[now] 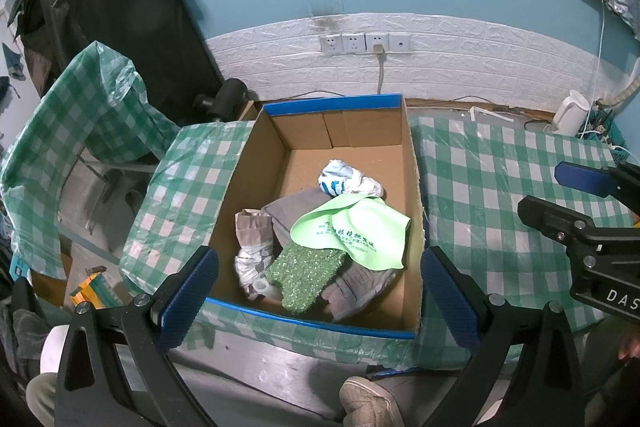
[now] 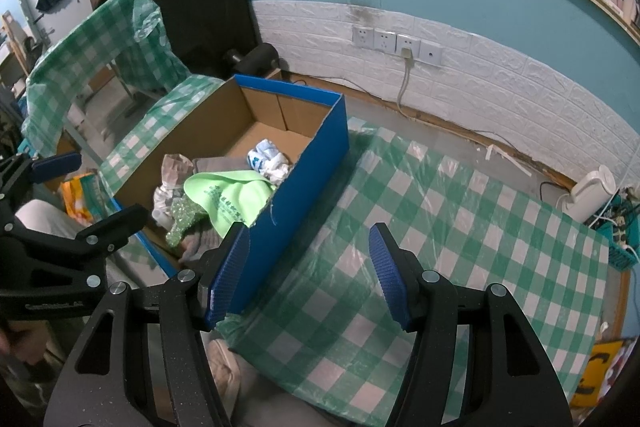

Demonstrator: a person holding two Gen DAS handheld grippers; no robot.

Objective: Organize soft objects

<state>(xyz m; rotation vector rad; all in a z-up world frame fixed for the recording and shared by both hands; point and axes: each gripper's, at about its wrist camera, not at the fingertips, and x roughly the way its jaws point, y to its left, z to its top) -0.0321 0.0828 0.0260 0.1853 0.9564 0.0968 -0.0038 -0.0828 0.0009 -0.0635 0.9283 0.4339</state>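
A blue-edged cardboard box (image 1: 408, 163) stands on the checked table and holds several soft things: a light green cloth (image 1: 356, 231), a sparkly green pad (image 1: 304, 271), a grey towel (image 1: 288, 211), grey gloves (image 1: 352, 287), a crumpled white and blue cloth (image 1: 348, 181) and a beige and white bundle (image 1: 252, 239). My left gripper (image 1: 318, 297) is open and empty, just before the box's near edge. My right gripper (image 2: 310, 275) is open and empty over the tablecloth beside the box's blue wall (image 2: 304, 155). The green cloth (image 2: 236, 195) also shows in the right wrist view.
A green checked tablecloth (image 2: 460, 227) covers the table. A white kettle (image 2: 592, 191) and cables sit at the far right. Wall sockets (image 1: 364, 43) are behind the box. A chair draped with checked plastic (image 1: 84, 99) stands on the left.
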